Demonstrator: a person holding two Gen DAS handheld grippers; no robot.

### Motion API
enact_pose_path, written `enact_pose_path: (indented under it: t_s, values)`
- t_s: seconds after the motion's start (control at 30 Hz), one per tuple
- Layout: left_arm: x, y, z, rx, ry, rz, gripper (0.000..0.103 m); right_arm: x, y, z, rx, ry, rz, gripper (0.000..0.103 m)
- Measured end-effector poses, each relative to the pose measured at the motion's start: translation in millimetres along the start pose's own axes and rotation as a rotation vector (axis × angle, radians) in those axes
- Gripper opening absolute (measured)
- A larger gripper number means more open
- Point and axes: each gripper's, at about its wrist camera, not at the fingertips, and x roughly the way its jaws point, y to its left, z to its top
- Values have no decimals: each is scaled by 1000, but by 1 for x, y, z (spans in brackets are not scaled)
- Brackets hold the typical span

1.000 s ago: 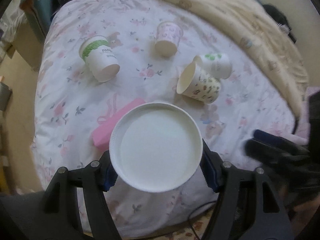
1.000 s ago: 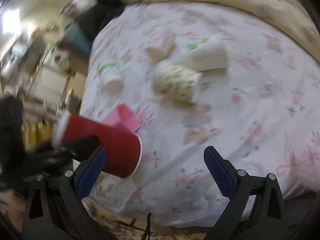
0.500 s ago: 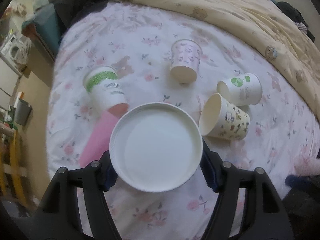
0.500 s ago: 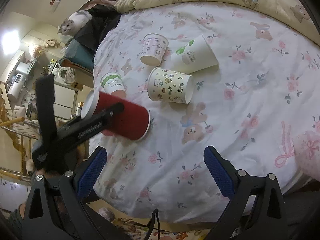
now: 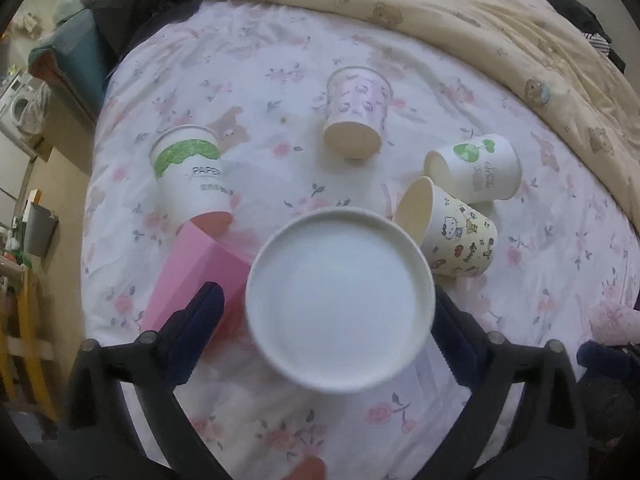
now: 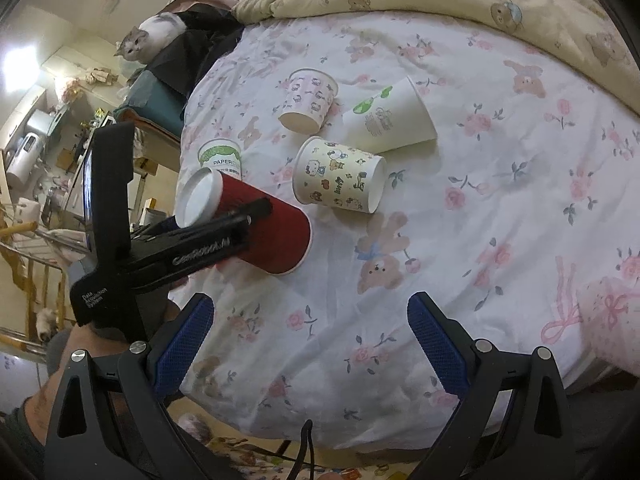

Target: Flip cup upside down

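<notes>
item: red cup. held in my left gripper, fingers pinching its ribbed sides; in the left wrist view only its white base faced the lens. from the right wrist view it lay tilted, base up and toward the left, open rim low and close over the sheet; whether the rim touched the fabric i could not tell.

item: right gripper. spread wide, empty, hovering over bare sheet near the bed's edge.

item: kitty cup. on its side, just beyond the red cup.

item: leaf cup. on its side, touching or nearly touching the kitty cup.

item: pink-print cup. tilted, mouth toward the camera.

item: green-band cup. on its side, its mouth against a pink box.

item: cat. sitting on dark clothing off the bed corner, watching.

step in hand, as i judged it: the turn was mostly made, the cup not yet set down on its rim.

next move, as i judged it: finish the roll until the base pointed straight up, lower the rim flat onto the soft sheet clear of the kitty cup and box, then part the fingers. the bedding gives, so a crooked landing could tip it.
</notes>
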Motion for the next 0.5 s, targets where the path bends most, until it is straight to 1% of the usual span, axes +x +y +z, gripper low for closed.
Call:
enact_pose_path:
  t_s: [0.03, 0.1, 0.17, 0.2, 0.23, 0.3, 0.33, 0.47, 0.5]
  values:
    - [-6, 1, -2, -6, -15, 0, 97, -1, 1, 0, -8, -6, -5, 100]
    - [-16, 4, -6, -20, -25, -23, 97, -4, 3, 0, -25, -28, -16, 100]
    - [-31, 10, -11, -33, -53, -36, 98, -11, 8, 0, -62, -65, -45, 100]
    - [-40, 14, -14, -38, -65, -39, 100, -14, 12, 0, -82, -85, -58, 100]
    - [-53, 19, -21, -54, -76, -55, 103, -17, 15, -1, -99, -102, -66, 100]
    - [-72, 28, -35, -77, -102, -97, 103, -24, 24, -4, -134, -149, -80, 103]
    - [-81, 33, -44, -82, -117, -99, 103, -26, 27, -5, -145, -164, -88, 103]
    - [-115, 54, -75, -91, -230, -36, 103, -30, 45, -11, -222, -216, -156, 103]
    - [-123, 59, -83, -101, -262, -9, 103, -31, 49, -13, -242, -228, -169, 103]
